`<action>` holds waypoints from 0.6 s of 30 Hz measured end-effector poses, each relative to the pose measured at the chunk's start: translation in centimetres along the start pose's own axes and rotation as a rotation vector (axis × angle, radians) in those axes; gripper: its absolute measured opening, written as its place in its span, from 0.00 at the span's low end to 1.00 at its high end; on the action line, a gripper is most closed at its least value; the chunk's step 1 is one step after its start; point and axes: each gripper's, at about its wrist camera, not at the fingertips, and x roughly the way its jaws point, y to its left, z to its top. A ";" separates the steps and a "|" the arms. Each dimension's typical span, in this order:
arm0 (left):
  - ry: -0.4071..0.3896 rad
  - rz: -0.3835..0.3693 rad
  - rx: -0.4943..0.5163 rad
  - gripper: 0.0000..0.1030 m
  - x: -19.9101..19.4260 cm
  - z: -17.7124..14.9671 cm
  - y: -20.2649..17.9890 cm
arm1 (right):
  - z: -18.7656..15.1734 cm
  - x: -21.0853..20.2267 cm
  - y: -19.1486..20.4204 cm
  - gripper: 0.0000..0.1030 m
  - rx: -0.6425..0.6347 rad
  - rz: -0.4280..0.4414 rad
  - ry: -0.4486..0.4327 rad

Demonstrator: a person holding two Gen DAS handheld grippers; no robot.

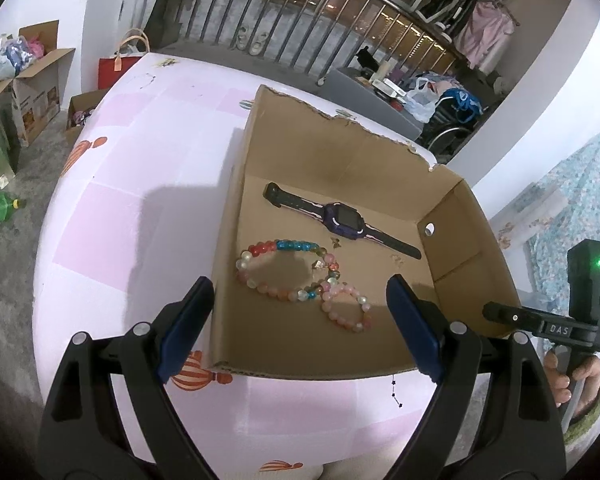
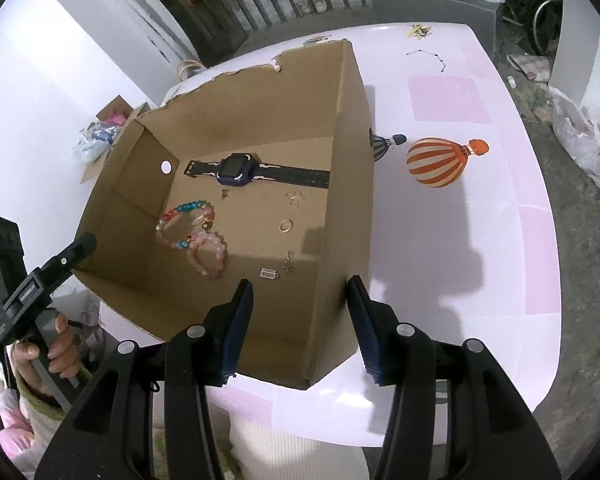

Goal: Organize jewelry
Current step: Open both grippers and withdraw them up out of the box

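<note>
An open cardboard box stands on the pink table. On its floor lie a dark purple watch, a multi-coloured bead bracelet and a pink bead bracelet touching it. A gold ring and small charms lie to their right. My left gripper hovers open over the box's near left corner, holding nothing. My right gripper stands half open above the near right corner, with no pad pressing on anything.
The tablecloth carries printed balloons. The box's far wall has a torn top edge. A hand grips the right tool's handle at the table's edge. Boxes and bags crowd the floor on the left.
</note>
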 end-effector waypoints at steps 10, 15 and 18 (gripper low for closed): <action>0.005 -0.031 0.034 0.81 0.1 -0.3 0.4 | -0.5 -0.1 -0.4 0.47 0.044 0.034 -0.022; 0.010 -0.041 0.034 0.81 -0.1 -0.6 0.8 | -0.8 -0.2 -0.4 0.47 0.047 0.043 -0.021; 0.007 -0.041 0.040 0.81 -0.3 -0.9 0.7 | -1.0 -0.3 -0.5 0.47 0.052 0.052 -0.017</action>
